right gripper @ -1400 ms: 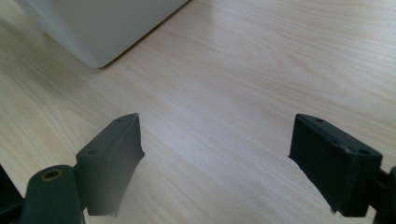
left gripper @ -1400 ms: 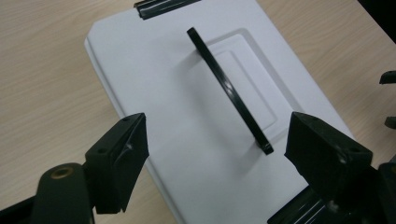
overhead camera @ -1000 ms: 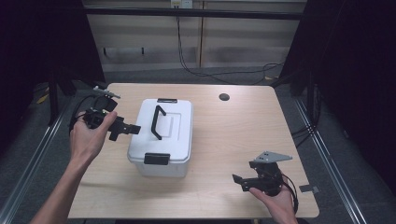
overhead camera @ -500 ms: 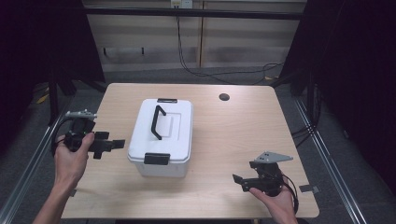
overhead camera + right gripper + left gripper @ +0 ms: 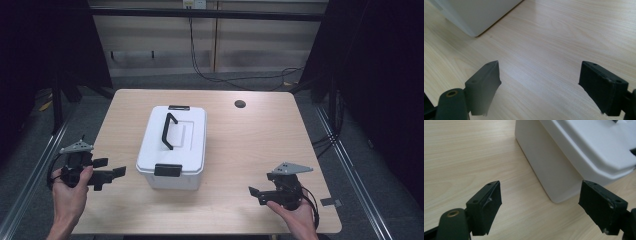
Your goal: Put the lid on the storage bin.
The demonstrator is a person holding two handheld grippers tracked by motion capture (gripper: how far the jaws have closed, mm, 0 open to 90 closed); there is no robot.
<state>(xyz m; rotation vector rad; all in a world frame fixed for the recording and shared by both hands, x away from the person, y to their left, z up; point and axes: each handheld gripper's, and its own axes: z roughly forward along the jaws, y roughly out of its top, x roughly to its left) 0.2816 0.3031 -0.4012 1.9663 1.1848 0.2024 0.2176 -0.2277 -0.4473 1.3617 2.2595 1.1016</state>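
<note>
My left gripper (image 5: 111, 172) sits wide open beside the white box (image 5: 172, 146), holding nothing. My right gripper (image 5: 256, 192) gapes empty too; its view crops the box to a corner.

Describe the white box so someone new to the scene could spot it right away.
Start at the light wooden table. Left of its centre, between the two hand-held grippers, stands a white plastic box with its lid on. It is the only large thing on the table, marked by a black carry handle on top and a black latch at each short end.
</note>
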